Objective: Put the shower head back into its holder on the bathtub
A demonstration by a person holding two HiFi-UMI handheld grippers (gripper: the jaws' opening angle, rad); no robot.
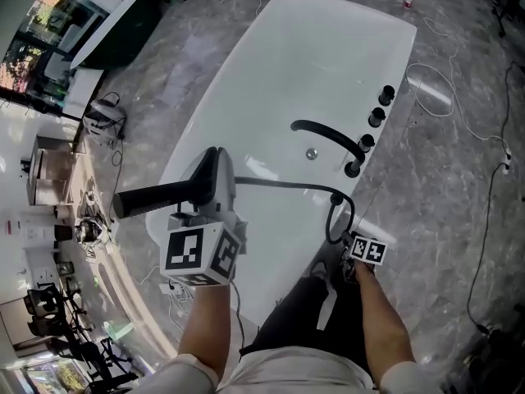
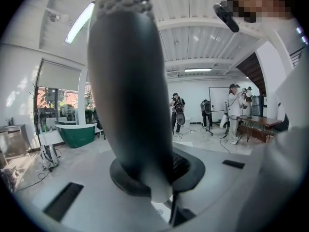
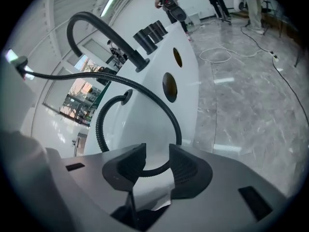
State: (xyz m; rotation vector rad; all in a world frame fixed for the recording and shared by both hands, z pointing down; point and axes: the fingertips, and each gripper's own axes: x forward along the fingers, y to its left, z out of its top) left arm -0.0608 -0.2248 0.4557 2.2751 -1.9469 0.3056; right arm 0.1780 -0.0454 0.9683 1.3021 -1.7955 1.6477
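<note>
The black shower head (image 1: pixel 156 197) lies level over the white bathtub's (image 1: pixel 295 72) near left rim, and my left gripper (image 1: pixel 209 179) is shut on it. In the left gripper view its dark handle (image 2: pixel 130 95) fills the space between the jaws of the left gripper (image 2: pixel 154 170). A black hose (image 1: pixel 279 185) runs from it to a loop (image 1: pixel 336 220) at the right rim. My right gripper (image 1: pixel 354 240) stands open at that loop. In the right gripper view the hose (image 3: pixel 145 88) crosses the gap of the right gripper (image 3: pixel 157 161), and the pads are clear of it.
A curved black faucet (image 1: pixel 328 138) and three black knobs (image 1: pixel 376 116) stand on the tub's right rim. Cables (image 1: pixel 484 220) trail over the marble floor to the right. The person's legs (image 1: pixel 312 318) are at the tub's near end. Other people (image 2: pixel 178 110) stand far off.
</note>
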